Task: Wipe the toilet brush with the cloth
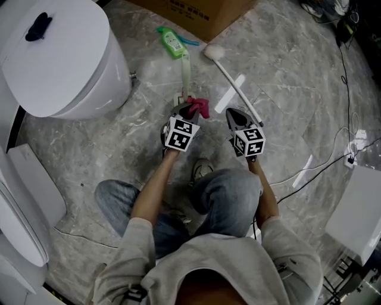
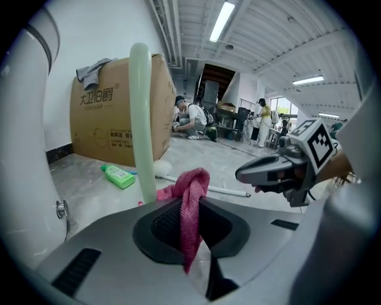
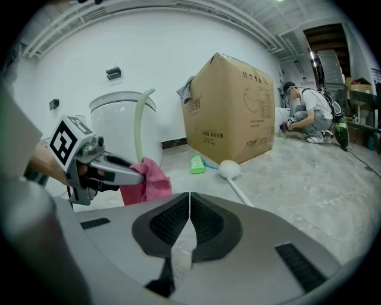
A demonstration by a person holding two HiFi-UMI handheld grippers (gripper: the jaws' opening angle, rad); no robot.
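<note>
My left gripper (image 1: 189, 109) is shut on a pink cloth (image 1: 201, 107), which hangs bunched between its jaws (image 2: 190, 190). Just beyond the cloth a pale green handle (image 1: 186, 71) stands upright from the floor (image 2: 141, 119). A white long-handled brush with a round head (image 1: 235, 83) lies on the floor to the right of it (image 3: 229, 169). My right gripper (image 1: 229, 113) hovers beside the left one, close to the white handle's near end, shut with nothing between its pads (image 3: 189, 199). From the right gripper view the left gripper (image 3: 119, 170) and its cloth (image 3: 149, 181) show at the left.
A white toilet (image 1: 65, 59) stands at the left. A green bottle (image 1: 172, 43) lies before a big cardboard box (image 1: 196, 12). A cable (image 1: 321, 170) runs to a white unit (image 1: 360, 214) at the right. People crouch and stand far back (image 2: 190, 119). The holder's knees are below the grippers.
</note>
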